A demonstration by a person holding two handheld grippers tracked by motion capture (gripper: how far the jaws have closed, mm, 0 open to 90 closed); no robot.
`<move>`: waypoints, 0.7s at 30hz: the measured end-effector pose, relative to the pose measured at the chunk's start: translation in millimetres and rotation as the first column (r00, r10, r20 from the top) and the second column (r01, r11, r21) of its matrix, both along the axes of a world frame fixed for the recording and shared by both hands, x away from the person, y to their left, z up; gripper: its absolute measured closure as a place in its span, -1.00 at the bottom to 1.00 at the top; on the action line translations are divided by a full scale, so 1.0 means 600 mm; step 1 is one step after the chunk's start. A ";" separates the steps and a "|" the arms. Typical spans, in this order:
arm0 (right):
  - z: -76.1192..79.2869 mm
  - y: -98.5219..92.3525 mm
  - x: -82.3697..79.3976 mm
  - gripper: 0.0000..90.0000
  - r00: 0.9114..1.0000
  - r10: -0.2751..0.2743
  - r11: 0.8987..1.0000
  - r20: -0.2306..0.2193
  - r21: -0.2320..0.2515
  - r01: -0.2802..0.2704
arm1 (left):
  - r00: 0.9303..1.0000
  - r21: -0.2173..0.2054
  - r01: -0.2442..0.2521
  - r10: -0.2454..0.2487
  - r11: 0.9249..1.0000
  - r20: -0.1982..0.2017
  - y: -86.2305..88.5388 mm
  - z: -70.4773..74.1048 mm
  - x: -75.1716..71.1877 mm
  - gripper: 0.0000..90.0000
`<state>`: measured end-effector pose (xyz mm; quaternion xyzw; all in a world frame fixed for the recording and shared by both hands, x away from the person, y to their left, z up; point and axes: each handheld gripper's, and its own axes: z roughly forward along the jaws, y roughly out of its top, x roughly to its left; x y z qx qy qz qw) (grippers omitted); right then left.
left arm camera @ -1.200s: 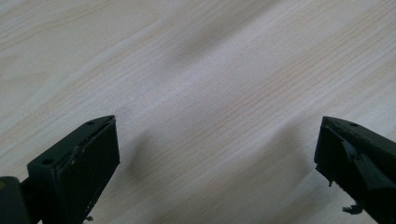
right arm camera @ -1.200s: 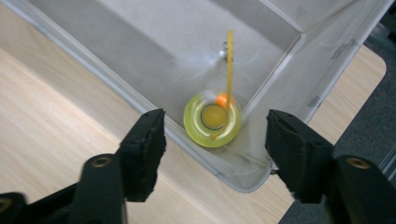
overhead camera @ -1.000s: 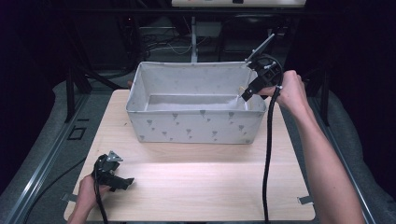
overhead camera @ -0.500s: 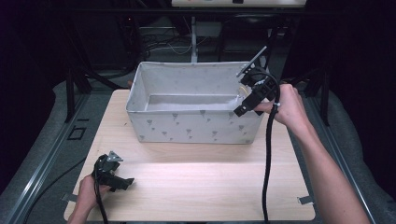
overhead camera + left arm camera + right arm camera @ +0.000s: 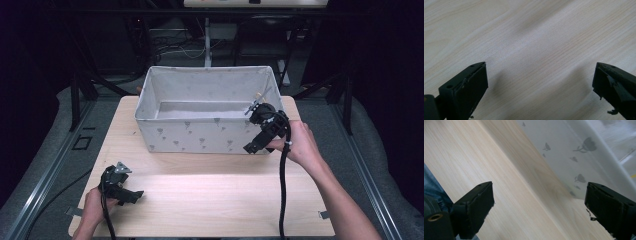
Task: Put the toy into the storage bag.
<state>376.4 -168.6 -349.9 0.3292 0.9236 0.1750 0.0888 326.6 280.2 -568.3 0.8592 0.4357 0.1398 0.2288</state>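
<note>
Tools both gape empty, so keep your right tool (image 5: pixel 254 147) clear of the fabric bin (image 5: pixel 200 137) above the counter (image 5: pixel 210 200).

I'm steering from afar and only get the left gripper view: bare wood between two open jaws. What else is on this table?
Observer: A white fabric bin with a small grey print stands at the far middle of the table. It looks empty inside.
Operator: Where is my left gripper relative to it?
Observer: The left gripper is low near the table's front left corner, well clear of the bin.
Operator: And the other one?
Observer: The right gripper is by the bin's front right corner, just outside its wall, pointing down at the table.
Operator: Holding anything?
Observer: No; in the right gripper view its jaws stand wide apart with nothing between them, over wood beside the bin's printed wall.
</note>
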 end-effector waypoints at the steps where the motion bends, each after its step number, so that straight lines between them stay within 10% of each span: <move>1: -0.009 0.001 -0.003 -0.81 1.000 0.003 1.000 0.001 -0.002 -0.003 | 1.000 0.000 0.000 0.000 1.000 -0.001 0.000 0.000 0.000 -1.00; 21: -0.158 0.006 -0.054 -0.83 0.996 0.027 1.000 -0.086 -0.002 -0.028 | 1.000 0.003 0.000 0.000 1.000 -0.002 -0.002 -0.001 -0.001 -1.00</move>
